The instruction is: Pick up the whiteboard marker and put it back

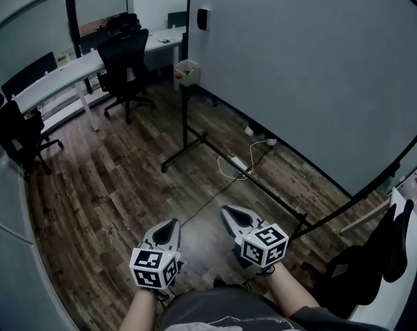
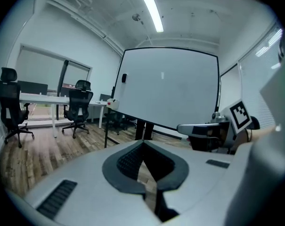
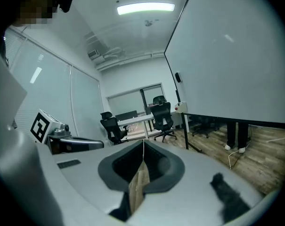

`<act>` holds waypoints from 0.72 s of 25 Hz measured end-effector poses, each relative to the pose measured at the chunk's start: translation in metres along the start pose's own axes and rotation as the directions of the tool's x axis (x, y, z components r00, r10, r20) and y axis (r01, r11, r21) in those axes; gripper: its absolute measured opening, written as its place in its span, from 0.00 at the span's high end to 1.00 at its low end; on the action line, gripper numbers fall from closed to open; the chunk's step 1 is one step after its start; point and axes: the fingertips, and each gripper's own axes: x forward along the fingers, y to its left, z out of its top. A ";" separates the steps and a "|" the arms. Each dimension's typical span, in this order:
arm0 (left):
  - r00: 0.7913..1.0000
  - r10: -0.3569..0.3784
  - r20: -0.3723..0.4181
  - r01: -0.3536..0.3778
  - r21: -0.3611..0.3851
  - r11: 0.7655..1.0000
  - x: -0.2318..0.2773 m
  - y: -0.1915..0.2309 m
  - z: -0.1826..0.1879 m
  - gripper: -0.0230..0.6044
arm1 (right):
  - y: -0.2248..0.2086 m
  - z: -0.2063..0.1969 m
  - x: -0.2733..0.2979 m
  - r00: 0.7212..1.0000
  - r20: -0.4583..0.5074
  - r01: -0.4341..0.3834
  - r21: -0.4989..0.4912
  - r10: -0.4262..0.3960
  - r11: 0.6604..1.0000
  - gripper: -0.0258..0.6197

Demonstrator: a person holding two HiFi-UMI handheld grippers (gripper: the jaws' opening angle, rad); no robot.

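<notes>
Dark wood-plank floor (image 1: 112,185). Standing on it are the black metal foot of a whiteboard stand (image 1: 184,154), a white power strip (image 1: 239,164) with loose cables just beside that foot, black wheeled office chairs (image 1: 125,64), and a long white desk (image 1: 63,74).

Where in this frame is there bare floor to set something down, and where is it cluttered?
Bare: the wood floor between the desk chairs and the whiteboard stand's foot, running down to the left gripper. Cluttered: the power strip and cables under the whiteboard, ahead of the right gripper, and the dark chair at far right.
</notes>
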 end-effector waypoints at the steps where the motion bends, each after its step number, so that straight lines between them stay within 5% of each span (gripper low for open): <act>1: 1.000 -0.007 0.004 0.007 -0.003 1.000 -0.003 0.006 0.000 0.94 | 0.002 0.000 0.004 1.000 0.003 0.009 -0.002 -0.009 1.000 0.92; 18: 1.000 0.007 0.004 -0.007 -0.052 0.999 0.037 0.087 0.012 0.94 | -0.027 0.005 0.075 0.998 0.003 0.069 -0.022 -0.069 0.997 0.92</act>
